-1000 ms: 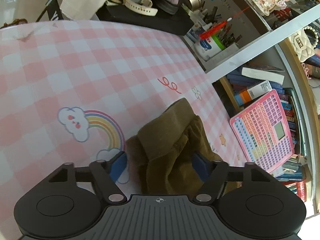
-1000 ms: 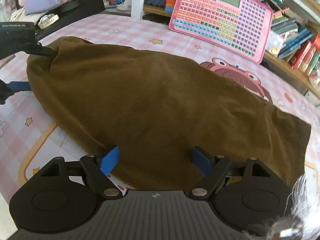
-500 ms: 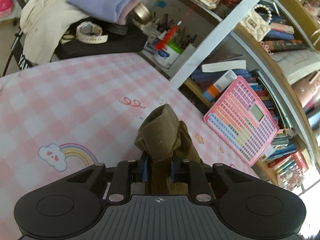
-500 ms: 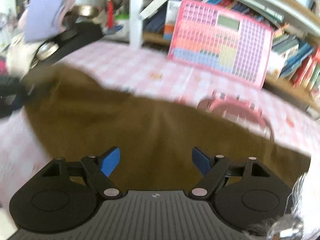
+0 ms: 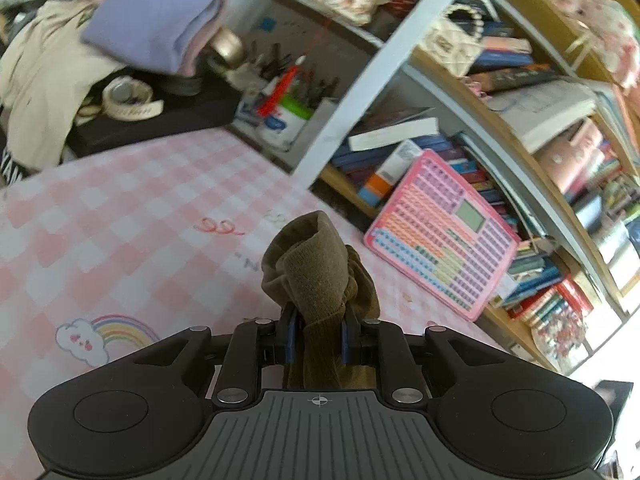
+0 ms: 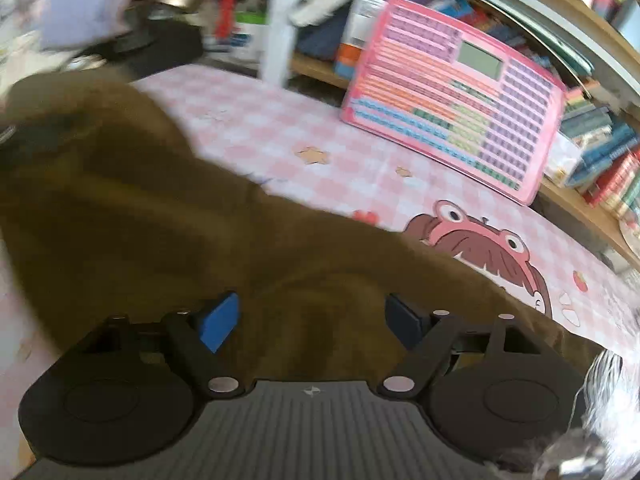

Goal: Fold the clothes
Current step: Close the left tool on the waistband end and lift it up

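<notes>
Currently: left claw (image 5: 318,336) clenched on a bunched corner of the brown garment (image 5: 320,276), blue pads (image 5: 291,338) pressed into the fabric from both sides, bunch raised clear of the pink checked desk cover (image 5: 120,232). Right claw (image 6: 311,320) released, jaws wide apart, hovering over the garment (image 6: 168,240) with nothing between the pads (image 6: 220,316).

Left wrist view only: gathered end of the garment, rainbow-and-cloud print (image 5: 102,336) on the cover, white watch (image 5: 128,100) on a black block, pen cup (image 5: 286,122), folded lilac cloth (image 5: 156,16) on top of the pile behind. Rest of the garment hidden behind the claw body.

Right wrist view only: full spread of the garment, lying across the cover from far left to the lower right, far-left end lifted and blurred; cartoon face print (image 6: 480,244) just beyond its far edge; fuzzy white tuft (image 6: 608,396) at lower right corner, identity not clear.

Both views: pink keyboard toy (image 5: 444,248) leaning against the bookshelf (image 5: 560,160), apart from the garment.

Obstructions: shelf and toy along the far side of the desk; clutter block at the far left corner.

Open room: bare checked cover left of the lifted bunch; strip of bare cover between garment edge and the toy.
</notes>
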